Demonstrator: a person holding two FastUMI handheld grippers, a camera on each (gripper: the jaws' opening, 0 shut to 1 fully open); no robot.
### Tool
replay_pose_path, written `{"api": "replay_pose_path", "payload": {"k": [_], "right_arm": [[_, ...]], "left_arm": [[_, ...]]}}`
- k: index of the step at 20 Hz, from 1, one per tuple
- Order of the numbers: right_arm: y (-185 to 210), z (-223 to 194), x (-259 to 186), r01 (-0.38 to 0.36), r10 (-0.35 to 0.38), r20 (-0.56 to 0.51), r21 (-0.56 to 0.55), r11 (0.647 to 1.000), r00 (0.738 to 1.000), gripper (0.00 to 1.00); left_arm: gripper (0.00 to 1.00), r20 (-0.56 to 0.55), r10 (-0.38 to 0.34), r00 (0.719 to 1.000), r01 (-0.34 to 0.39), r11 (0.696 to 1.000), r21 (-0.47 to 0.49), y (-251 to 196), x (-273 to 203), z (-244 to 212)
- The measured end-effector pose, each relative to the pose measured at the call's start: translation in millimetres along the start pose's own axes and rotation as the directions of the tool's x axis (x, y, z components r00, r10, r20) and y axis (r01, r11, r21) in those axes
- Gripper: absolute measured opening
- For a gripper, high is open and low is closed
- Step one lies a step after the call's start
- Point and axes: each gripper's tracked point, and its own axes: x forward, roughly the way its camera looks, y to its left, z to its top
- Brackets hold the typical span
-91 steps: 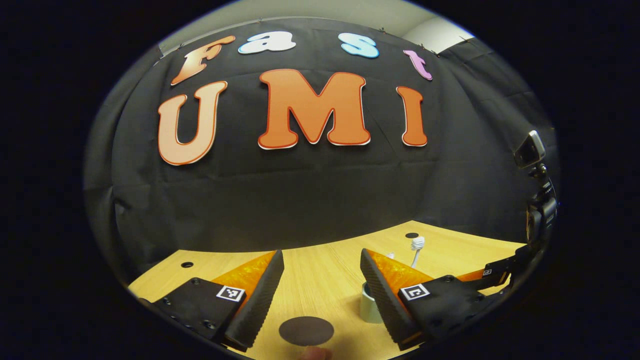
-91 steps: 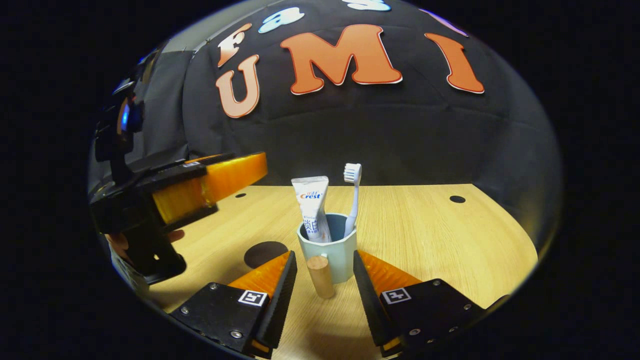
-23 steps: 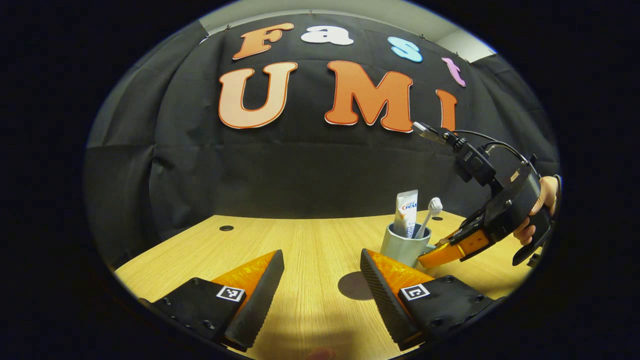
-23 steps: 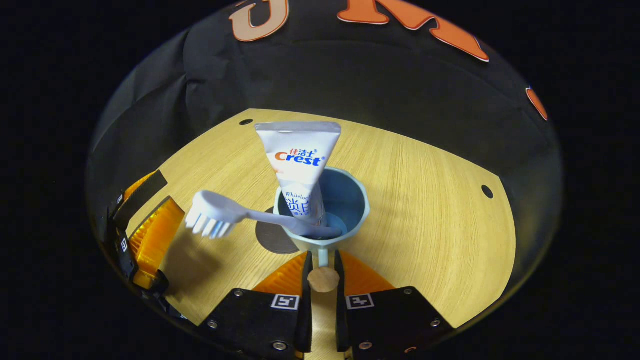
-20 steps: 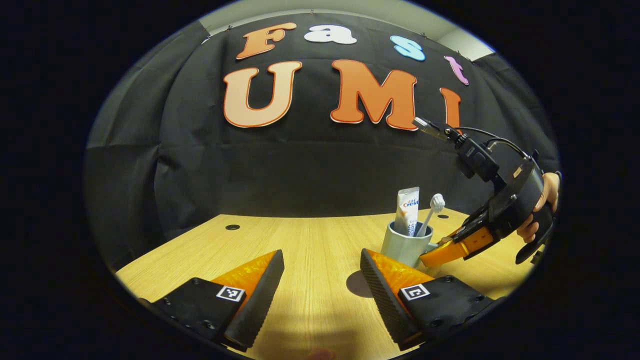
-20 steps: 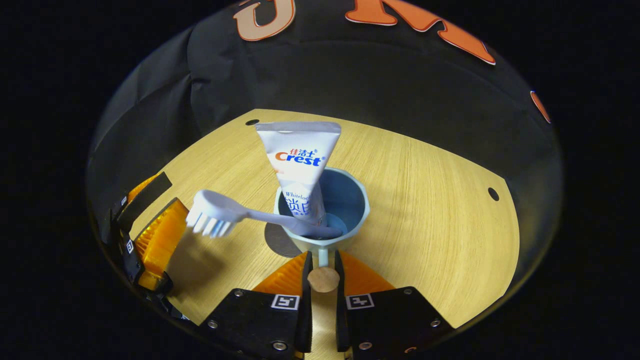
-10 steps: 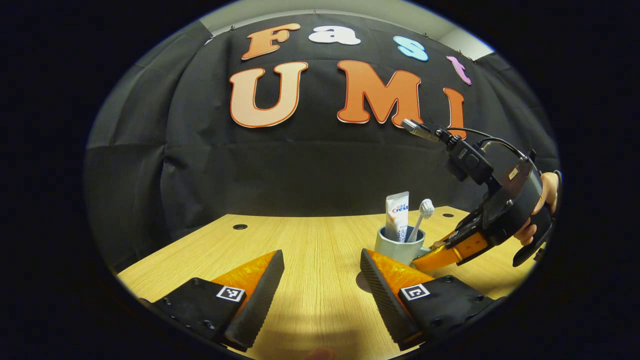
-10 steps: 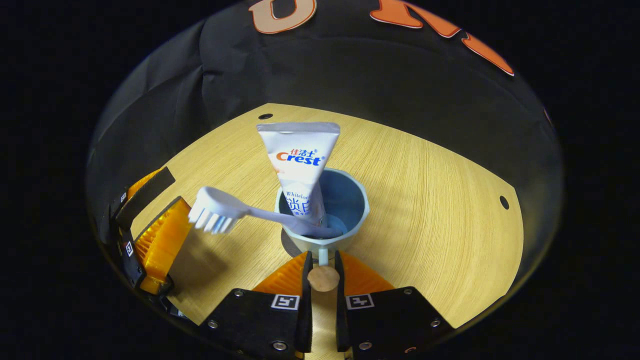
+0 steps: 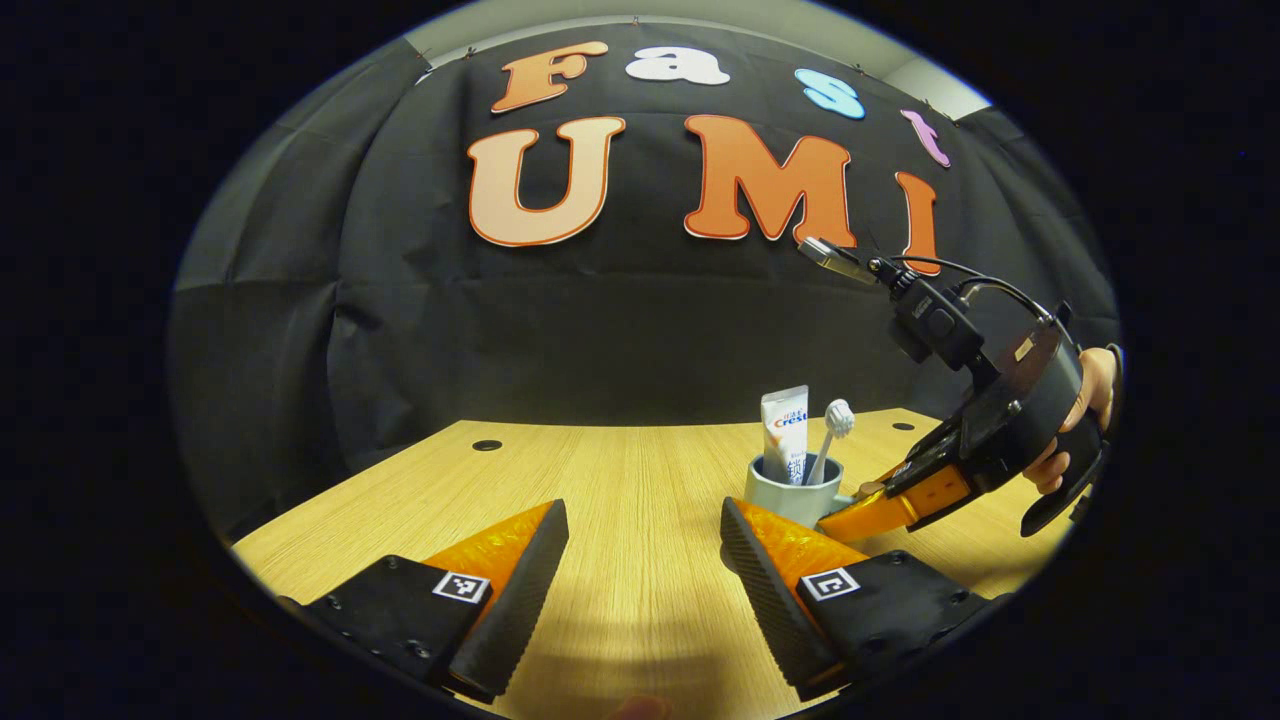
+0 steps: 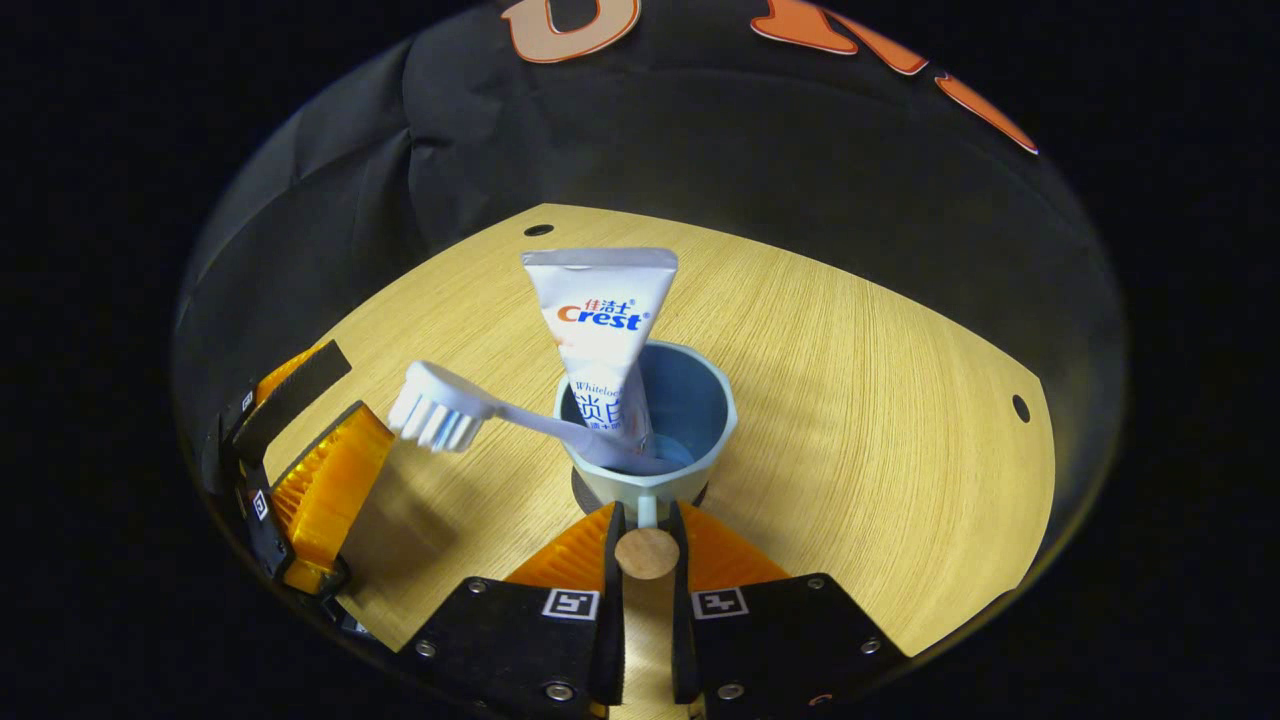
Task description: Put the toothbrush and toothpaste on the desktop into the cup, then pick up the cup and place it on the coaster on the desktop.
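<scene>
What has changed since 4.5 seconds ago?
The right tongs closed on the cup's handle and carried the cup sideways over the dark coaster. Toothpaste and toothbrush stayed inside; the left tongs stayed open.

The cup (image 10: 655, 425) is pale blue-grey with a faceted rim and a side handle ending in a round wooden knob (image 10: 646, 553). It stands upright over the dark round coaster (image 10: 583, 490), whose edge peeks out beneath its base on the wooden surface (image 10: 860, 400). The white toothpaste (image 10: 602, 335) tube stands in it, crimped end up. The white toothbrush (image 10: 470, 410) leans over the rim, bristles outside the cup. In the left gripper view the cup (image 9: 790, 492) holds the toothpaste (image 9: 784, 432) and toothbrush (image 9: 828, 440) upright.
</scene>
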Motion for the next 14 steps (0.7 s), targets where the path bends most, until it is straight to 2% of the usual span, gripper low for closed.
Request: {"api": "replay_pose_path", "payload": {"k": [11, 14], "right_arm": [[0.3, 1.1, -4.2, -0.024, 0.024, -0.017, 0.005, 1.0, 1.0, 0.2], [5.0, 4.5, -9.0, -0.069, 0.069, -0.017, 0.021, 0.997, 0.997, 0.29]], "left_arm": [[0.98, -0.014, -0.003, 1.0, 0.003, 1.0, -0.009, -3.8, 0.1, -1.8], [0.97, -0.017, -0.002, 1.0, 0.002, 1.0, -0.014, -2.7, 0.0, -2.9]]}}
